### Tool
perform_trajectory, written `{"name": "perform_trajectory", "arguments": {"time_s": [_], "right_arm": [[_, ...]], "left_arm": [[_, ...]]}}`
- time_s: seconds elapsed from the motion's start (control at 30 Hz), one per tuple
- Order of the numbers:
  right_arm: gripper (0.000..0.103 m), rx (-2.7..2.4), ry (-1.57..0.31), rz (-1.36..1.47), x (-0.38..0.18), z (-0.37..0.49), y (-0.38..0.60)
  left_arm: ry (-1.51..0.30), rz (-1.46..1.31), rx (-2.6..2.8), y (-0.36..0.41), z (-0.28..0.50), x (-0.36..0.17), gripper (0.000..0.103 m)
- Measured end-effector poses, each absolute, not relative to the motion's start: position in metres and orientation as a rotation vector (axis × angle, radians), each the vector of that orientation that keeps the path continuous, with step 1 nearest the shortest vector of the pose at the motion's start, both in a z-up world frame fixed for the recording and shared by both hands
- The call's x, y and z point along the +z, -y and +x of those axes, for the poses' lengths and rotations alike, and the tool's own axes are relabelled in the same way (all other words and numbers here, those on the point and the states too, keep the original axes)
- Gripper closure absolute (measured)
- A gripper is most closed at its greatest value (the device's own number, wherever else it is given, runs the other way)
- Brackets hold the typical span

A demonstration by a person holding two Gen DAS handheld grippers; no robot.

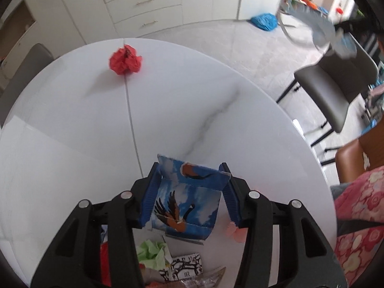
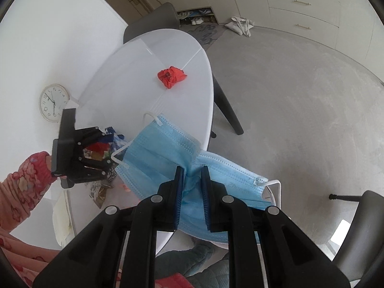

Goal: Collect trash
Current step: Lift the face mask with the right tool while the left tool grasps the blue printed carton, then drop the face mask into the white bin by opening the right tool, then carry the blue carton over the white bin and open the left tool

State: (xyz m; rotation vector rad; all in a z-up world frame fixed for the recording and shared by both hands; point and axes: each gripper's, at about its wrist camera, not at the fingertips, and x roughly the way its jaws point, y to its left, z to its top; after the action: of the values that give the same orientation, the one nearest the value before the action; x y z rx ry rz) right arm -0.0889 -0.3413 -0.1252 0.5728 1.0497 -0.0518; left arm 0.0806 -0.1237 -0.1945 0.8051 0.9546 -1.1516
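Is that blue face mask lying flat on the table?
No, the blue face mask hangs bunched in the right claw, lifted above the white table.

The left claw [image 1: 190,192] covers both side edges of the bird-printed carton [image 1: 186,201], and its black arms hide part of the litter heap [image 1: 168,261] near the bottom edge, where a clear wrapper [image 1: 206,278] is cut off. A blurred grey object [image 1: 321,31] streaks across the upper right. The right claw [image 2: 193,192] hides the pinched middle of the blue face mask [image 2: 163,153]. What the left claw [image 2: 105,148] holds is too small to identify there.
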Motion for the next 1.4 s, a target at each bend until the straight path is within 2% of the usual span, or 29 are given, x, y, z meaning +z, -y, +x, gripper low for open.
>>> {"name": "perform_trajectory", "arguments": {"time_s": [0.2,0.47,0.53,0.63,0.7,0.73,0.8,0.97,1.2,1.4], "right_arm": [[0.087,-0.135,-1.129,0.626,-0.176,-0.123,0.352],[0.087,-0.121,-1.310,0.673,-0.299,-0.120,0.342],[0.084,-0.106,-1.359,0.666,-0.329,-0.114,0.336],[0.071,-0.088,-1.404,0.642,-0.357,-0.108,0.328],[0.046,-0.066,-1.420,0.630,-0.366,-0.106,0.325],[0.040,-0.056,-1.426,0.623,-0.369,-0.105,0.323],[0.033,-0.040,-1.428,0.608,-0.368,-0.106,0.324],[0.026,-0.038,-1.381,0.611,-0.335,-0.119,0.341],[0.010,-0.131,-1.191,0.575,-0.232,-0.154,0.382],[0.009,-0.170,-1.091,0.557,-0.173,-0.176,0.409]], "left_arm": [[-0.927,0.539,-1.033,0.102,0.068,-0.138,0.055],[-0.908,0.263,-0.846,0.084,0.016,-0.091,0.055],[-0.913,0.243,-0.821,0.085,-0.001,-0.086,0.055],[-0.907,0.244,-0.804,0.093,-0.024,-0.082,0.055],[-0.913,0.245,-0.799,0.097,-0.036,-0.082,0.055],[-0.919,0.244,-0.797,0.101,-0.040,-0.084,0.055],[-0.930,0.252,-0.795,0.111,-0.048,-0.089,0.055],[-0.947,0.292,-0.808,0.134,-0.069,-0.097,0.055],[-0.987,0.408,-0.871,0.195,-0.107,-0.127,0.054],[-1.091,0.453,-0.888,0.232,-0.117,-0.172,0.054]]}}
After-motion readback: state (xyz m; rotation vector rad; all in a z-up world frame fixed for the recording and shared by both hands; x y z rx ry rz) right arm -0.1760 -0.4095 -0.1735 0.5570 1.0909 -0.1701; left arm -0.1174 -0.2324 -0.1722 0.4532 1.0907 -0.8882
